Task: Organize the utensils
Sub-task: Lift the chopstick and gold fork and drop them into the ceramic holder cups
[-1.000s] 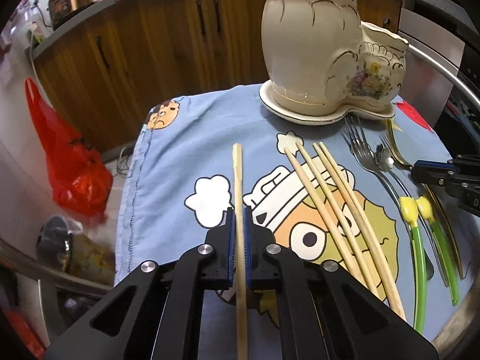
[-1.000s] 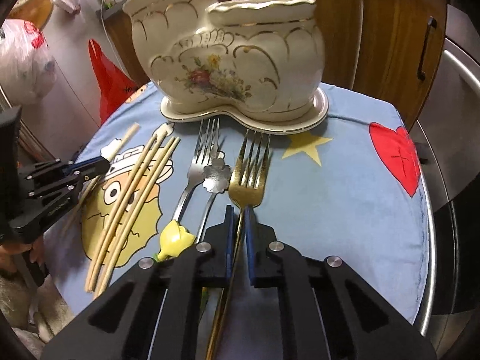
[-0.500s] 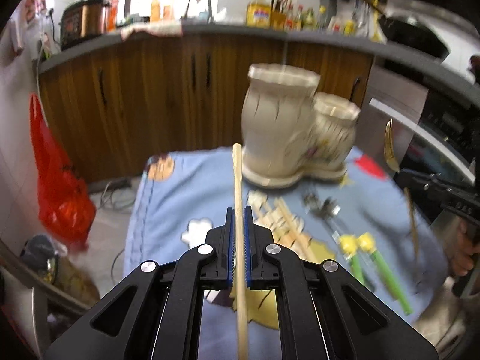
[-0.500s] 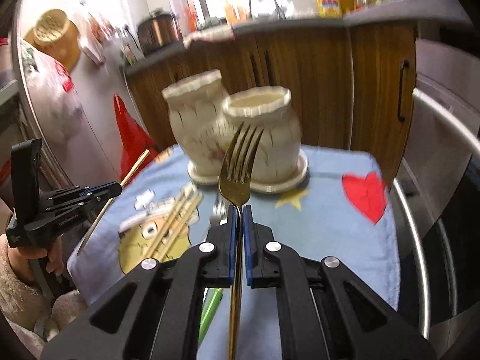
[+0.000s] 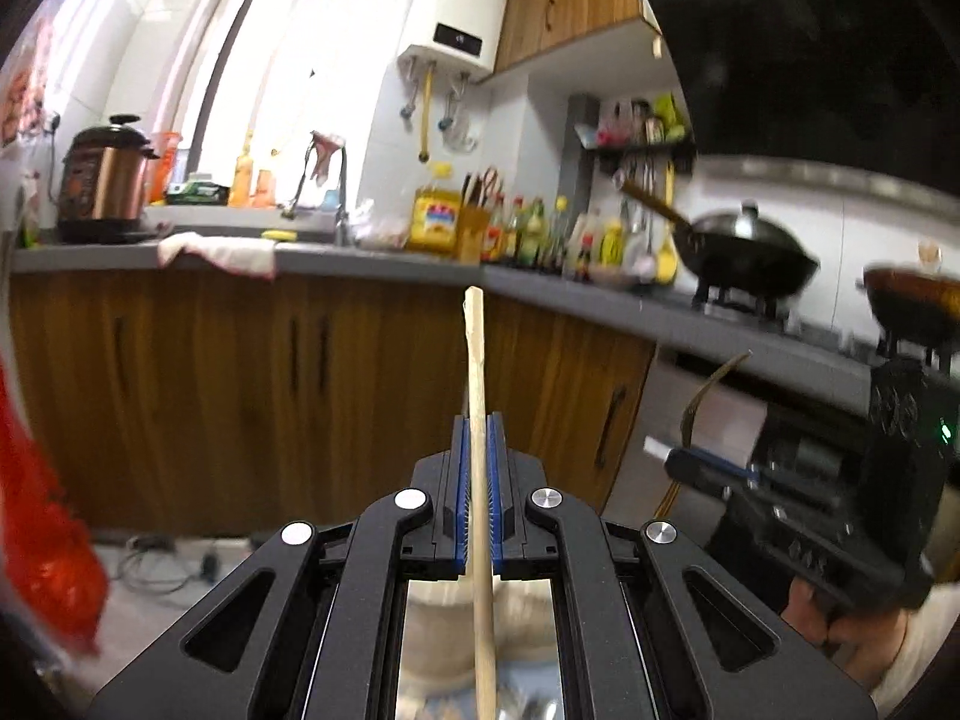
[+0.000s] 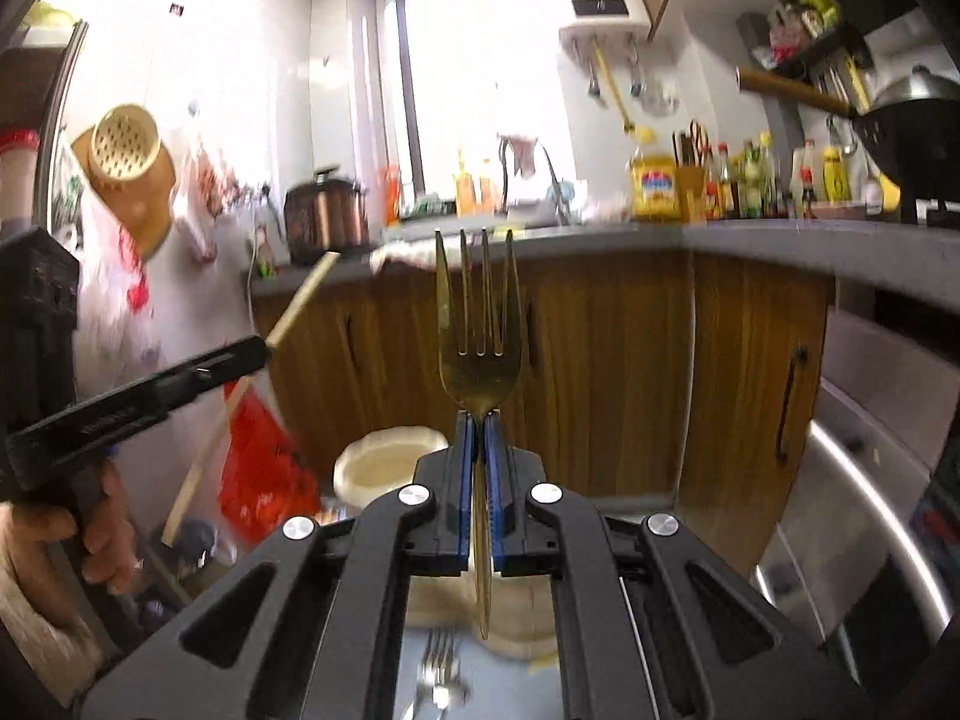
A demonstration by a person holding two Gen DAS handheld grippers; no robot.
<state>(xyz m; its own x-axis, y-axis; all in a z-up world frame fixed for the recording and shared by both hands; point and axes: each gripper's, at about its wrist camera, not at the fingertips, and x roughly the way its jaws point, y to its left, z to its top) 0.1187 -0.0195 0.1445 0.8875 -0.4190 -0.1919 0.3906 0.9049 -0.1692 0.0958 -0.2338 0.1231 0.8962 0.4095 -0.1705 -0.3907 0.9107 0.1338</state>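
Chopstick (image 5: 475, 372), a single pale wooden one, stands nearly upright between the blue pads of the left gripper (image 5: 478, 462), which is clenched on its shaft; the tip rises well above the fingertips against the brown cabinet doors (image 5: 240, 396), and the lower length runs down between the black finger arms to the bottom edge of the left wrist view. Below that gripper, a blurred cream ceramic holder (image 5: 444, 630) fills the gap between the arms. In the right wrist view the same chopstick (image 6: 303, 300) crosses the left gripper (image 6: 252, 354) at a slant, one end pointing up and right, the other down and left. Gold fork (image 6: 479, 330) is clamped at its neck by the right gripper (image 6: 478, 456), tines upright and facing the camera, the handle hanging down between the arms. The cream holder's open mouth (image 6: 390, 462) sits just left of and below this gripper, with a silver fork (image 6: 441, 666) lying on the blue cloth (image 6: 516, 690) beneath. From the left wrist view, the right gripper (image 5: 672, 457) appears at the right with the gold fork (image 5: 705, 396) seen edge-on above it. A wok (image 5: 747, 252) and bottles line the grey counter (image 5: 372, 261) behind.
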